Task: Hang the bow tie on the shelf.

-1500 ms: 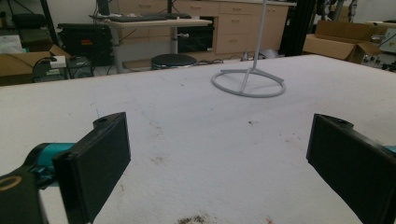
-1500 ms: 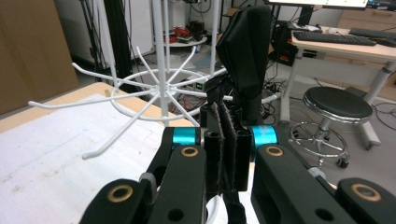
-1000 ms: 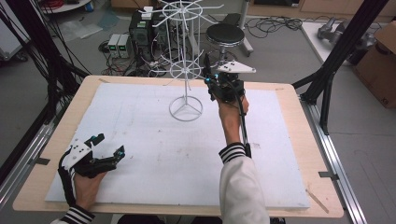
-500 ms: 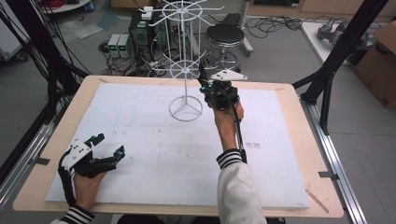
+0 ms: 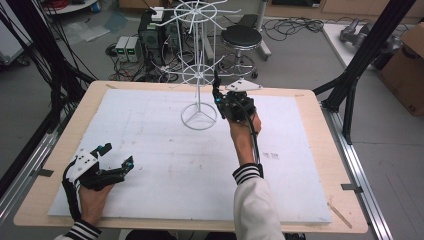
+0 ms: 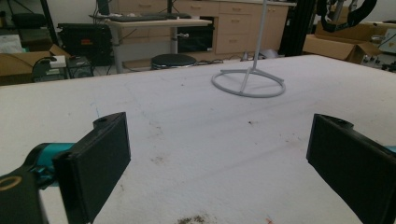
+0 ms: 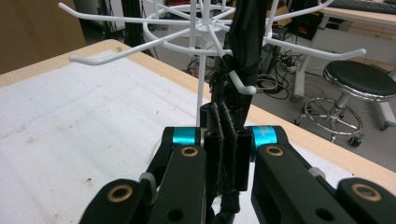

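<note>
A white wire rack [image 5: 199,116] with hooked arms stands on the white foam board [image 5: 150,150], toward its far side. My right gripper [image 5: 220,99] is just right of the rack's pole, shut on a black strap [image 7: 245,46]. The strap rises from between the pads of my right gripper [image 7: 227,140] and lies against a white hook [image 7: 243,86] of the lower ring. My left gripper [image 5: 117,154] rests on the board at the near left, open with nothing between its jaws. From the left gripper [image 6: 219,154] view, the rack's ring base [image 6: 248,84] sits far ahead.
The wooden table edge [image 5: 320,125] frames the board. Black frame poles [image 5: 350,95] stand at the right and left sides. Behind the table are a black stool [image 5: 241,37], electronics boxes [image 5: 127,47] with cables, and a cardboard box [image 5: 407,60].
My right gripper has shifted slightly left and lower with the strap, closer to the rack's lower ring. The left gripper has stayed where it was.
</note>
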